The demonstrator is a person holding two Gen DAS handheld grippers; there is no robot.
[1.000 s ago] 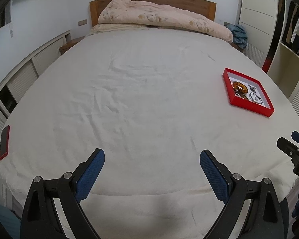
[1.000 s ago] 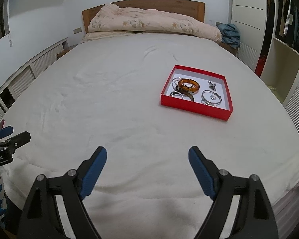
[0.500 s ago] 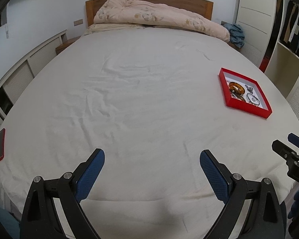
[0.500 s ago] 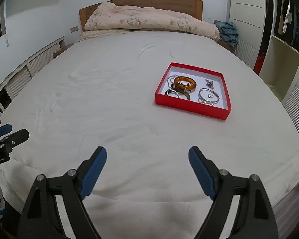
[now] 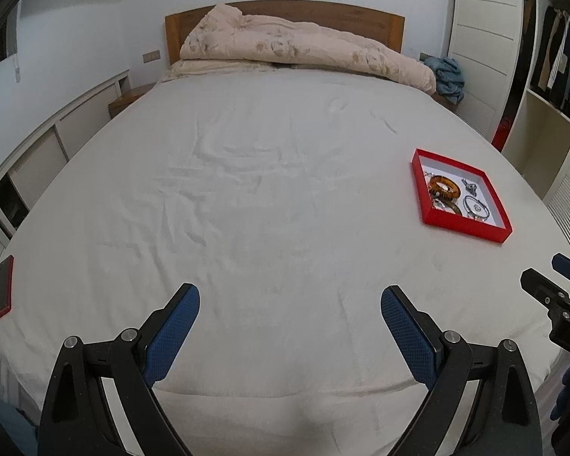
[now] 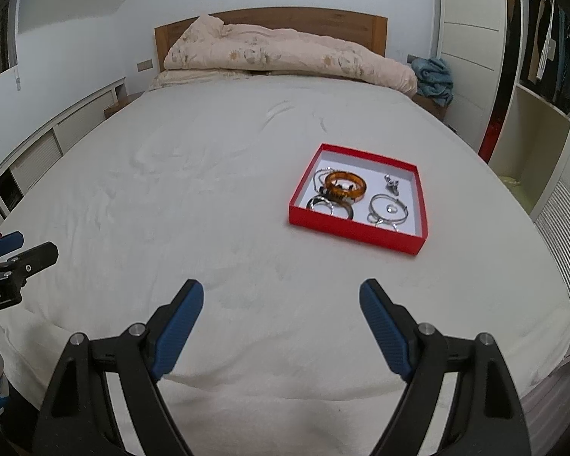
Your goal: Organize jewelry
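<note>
Blue-padded fingers on both tools. Left gripper [image 5: 289, 311] spread wide, nothing between the pads, over the foot edge of the bed [image 5: 269, 197]. Right gripper [image 6: 281, 304] also spread wide and holding nothing, over the same foot edge, further toward the bed's right side. Each gripper's tip shows at the margin of the other's view: right one at the right border of the left wrist view, left one at the left border of the right wrist view.

White sheet [image 6: 193, 197] covers the mattress, lightly wrinkled. Red jewelry box [image 6: 355, 231], shallow, lidless, white inside, lies flat on the sheet near the bed's right edge, ahead of the right gripper and well apart from both. Inside: amber bangle [image 6: 345, 185] toward the box's far-left part, resting on some thin silver chain; dark ring-shaped bracelet [image 6: 330, 206] at the near-left corner, touching the bangle; silver bangle [image 6: 387, 209] at the near-right part with a small ring [image 6: 390, 209] inside its loop; small silver charm [image 6: 392, 183] toward the far-right corner, apart from the rest.

Red-cased phone [image 5: 3, 289] at the bed's left edge near the foot corner. Rumpled floral duvet [image 5: 304, 51] piled along the head edge against a wooden headboard [image 5: 361, 19]. Blue cloth [image 6: 433, 79] heaped past the head right corner.
</note>
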